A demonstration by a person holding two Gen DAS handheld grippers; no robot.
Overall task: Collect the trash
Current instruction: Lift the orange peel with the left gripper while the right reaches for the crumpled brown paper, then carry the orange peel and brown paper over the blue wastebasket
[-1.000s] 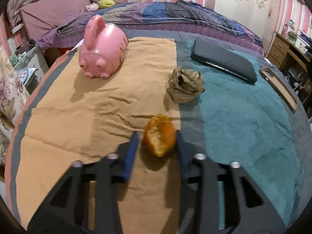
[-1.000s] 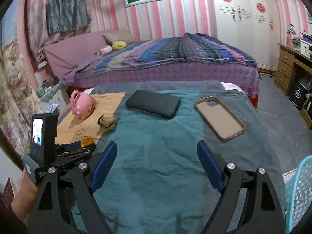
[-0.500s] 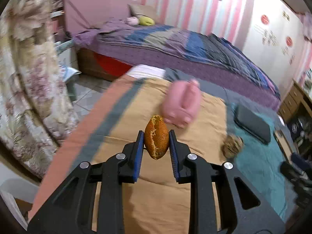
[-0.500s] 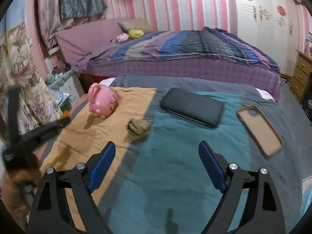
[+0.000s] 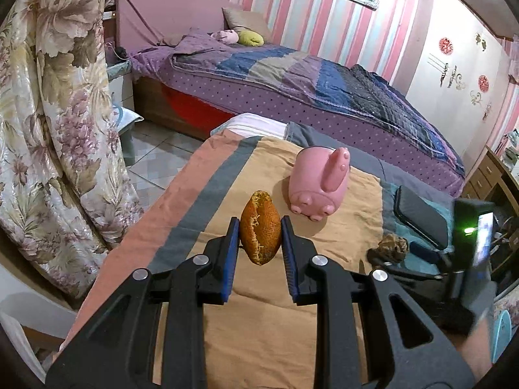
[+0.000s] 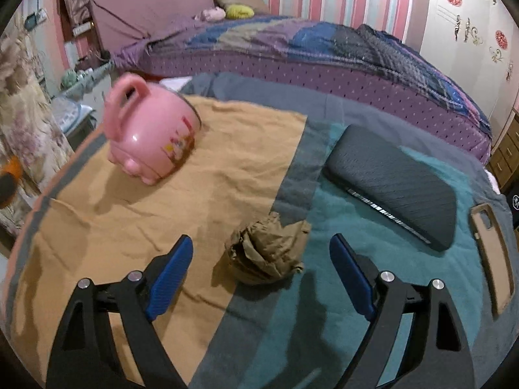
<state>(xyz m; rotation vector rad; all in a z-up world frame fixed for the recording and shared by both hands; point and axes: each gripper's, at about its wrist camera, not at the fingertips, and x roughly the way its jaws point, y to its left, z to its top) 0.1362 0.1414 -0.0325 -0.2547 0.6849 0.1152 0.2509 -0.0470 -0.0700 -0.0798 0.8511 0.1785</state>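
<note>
I have the orange peel [image 5: 260, 235] off the blanket now: a second ago it lay on the orange stripe between my left claw's [image 5: 260, 243] pads, and now it hangs in the air, pinched edge-on between those two blue pads, clear of the cloth below. The peel looks dry and stiff, so I judge the pinch is secure enough to carry.

My right claw [image 6: 261, 275] has swung across from the teal side of the blanket [image 6: 162, 194] and dropped toward the crumpled brown paper [image 6: 267, 253]. Its jaws are spread wide, one pad on each side of the wad, neither touching it. The paper sits on the grey band where the orange stripe meets the teal one, well apart from the pink piggy bank [image 6: 149, 139] and near the dark case [image 6: 394, 184].

So one piece of trash is in hand and the second is lined up. I think the next call is to sink the right claw a little further and close on the wad. A loose crumple like that may squash or slip, so I would close around its middle.
</note>
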